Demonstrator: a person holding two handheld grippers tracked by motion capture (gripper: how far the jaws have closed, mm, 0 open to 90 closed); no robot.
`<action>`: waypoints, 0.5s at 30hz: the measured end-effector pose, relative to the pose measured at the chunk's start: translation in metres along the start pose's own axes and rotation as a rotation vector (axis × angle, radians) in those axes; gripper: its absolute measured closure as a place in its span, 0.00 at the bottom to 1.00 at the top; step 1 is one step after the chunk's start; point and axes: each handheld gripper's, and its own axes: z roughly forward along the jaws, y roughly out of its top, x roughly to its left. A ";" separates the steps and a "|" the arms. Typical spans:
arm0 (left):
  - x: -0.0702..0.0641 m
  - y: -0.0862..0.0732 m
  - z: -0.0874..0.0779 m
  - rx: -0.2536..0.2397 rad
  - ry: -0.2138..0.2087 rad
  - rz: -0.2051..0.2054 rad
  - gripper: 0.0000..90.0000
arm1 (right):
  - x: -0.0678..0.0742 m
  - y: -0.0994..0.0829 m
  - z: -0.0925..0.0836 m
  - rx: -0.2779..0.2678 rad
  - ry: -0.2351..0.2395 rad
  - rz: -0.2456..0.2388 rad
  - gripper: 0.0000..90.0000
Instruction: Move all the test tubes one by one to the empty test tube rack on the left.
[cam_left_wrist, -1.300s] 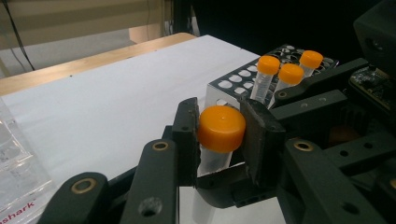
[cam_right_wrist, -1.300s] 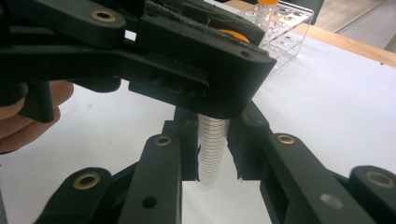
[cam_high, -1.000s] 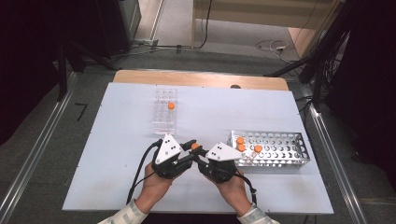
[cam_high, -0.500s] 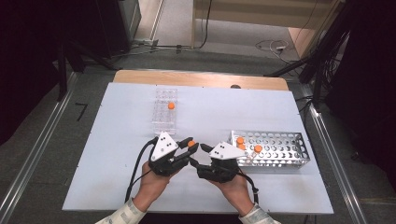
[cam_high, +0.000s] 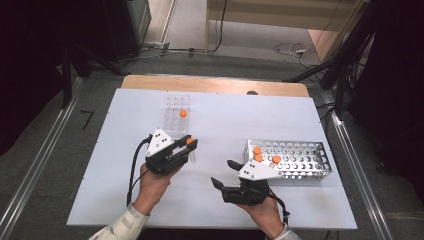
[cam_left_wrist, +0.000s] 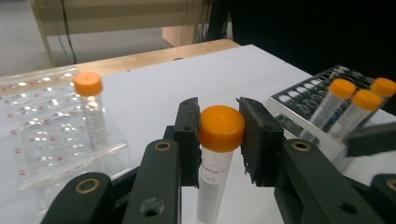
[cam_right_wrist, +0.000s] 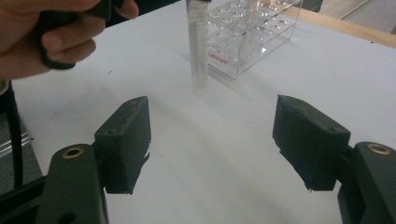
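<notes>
A clear tube with an orange cap (cam_left_wrist: 221, 128) hangs upright above the white table, and my left gripper (cam_left_wrist: 219, 140) is shut on its cap. In the high view that left gripper (cam_high: 187, 149) is left of centre with the tube's cap (cam_high: 190, 141) at its tip. My right gripper (cam_high: 226, 173) is nearer the front edge, beside the metal rack (cam_high: 310, 171). Its jaws have just been opening and now stand wide apart with nothing between them. In the right gripper view, the held tube (cam_right_wrist: 198, 51) hangs beyond my right gripper (cam_right_wrist: 217, 140).
A clear plastic rack (cam_high: 172, 117) stands behind the left gripper with one orange-capped tube (cam_high: 183, 113) in it. The metal rack holds three orange-capped tubes (cam_high: 258, 151) at its left end. A wooden strip (cam_high: 215, 85) runs along the table's far edge.
The two grippers were close together at the middle and have drawn apart. The right jaws opened and let go of the tube. The left gripper moved left with the tube.
</notes>
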 end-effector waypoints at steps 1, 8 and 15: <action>0.002 0.001 0.000 -0.004 0.006 -0.004 0.77 | 0.000 -0.002 -0.003 0.001 -0.001 0.000 0.29; 0.014 0.007 -0.003 -0.012 0.043 -0.018 0.77 | -0.007 -0.012 -0.020 0.001 -0.022 0.019 0.29; 0.020 0.011 -0.002 -0.015 0.068 -0.024 0.78 | -0.017 -0.022 -0.032 0.001 -0.052 0.045 0.29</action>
